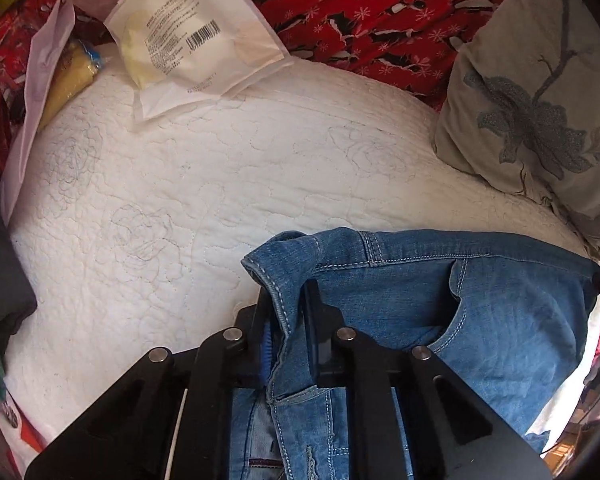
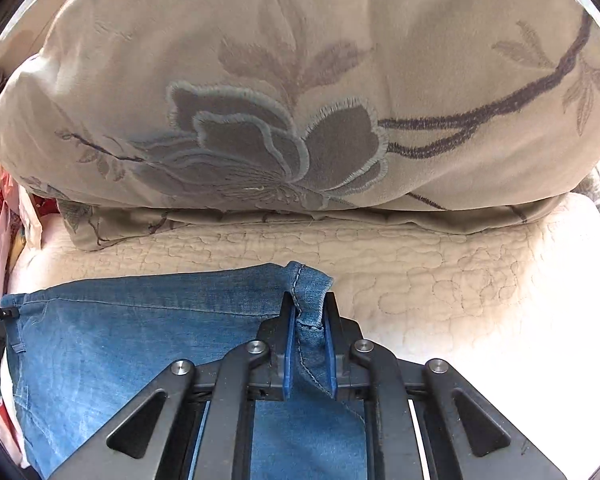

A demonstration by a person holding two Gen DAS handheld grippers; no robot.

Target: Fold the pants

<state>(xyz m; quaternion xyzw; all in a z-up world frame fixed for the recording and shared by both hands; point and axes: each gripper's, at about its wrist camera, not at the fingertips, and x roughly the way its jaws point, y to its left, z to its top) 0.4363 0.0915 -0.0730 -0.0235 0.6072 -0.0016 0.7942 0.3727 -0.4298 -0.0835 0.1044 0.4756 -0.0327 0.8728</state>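
Gripping one pair of blue jeans (image 1: 480,304) at two places, both grippers are busy with the same garment on the white quilted bed cover (image 1: 204,184). The left gripper (image 1: 290,320) has its jaws closed on a stitched edge near the pocket, at the waist part, and the right gripper (image 2: 309,320) has its jaws closed on a hemmed corner of the denim. The jeans lie on the bed cover in front of the embroidered pillow (image 2: 300,92), with a strip of bare cover between them. From each pair of jaws the cloth runs back under the gripper and sideways toward the other one, so the long axis seems to go parallel to the front edge of the pillow. I judge that both hands are equally near, and the next fold depends on carrying the two held points together. Counted: one pair of jeans, one pillow, two grippers. Beyond the jeans, away from the pillow, lies one white packet with a barcode (image 1: 188,36).
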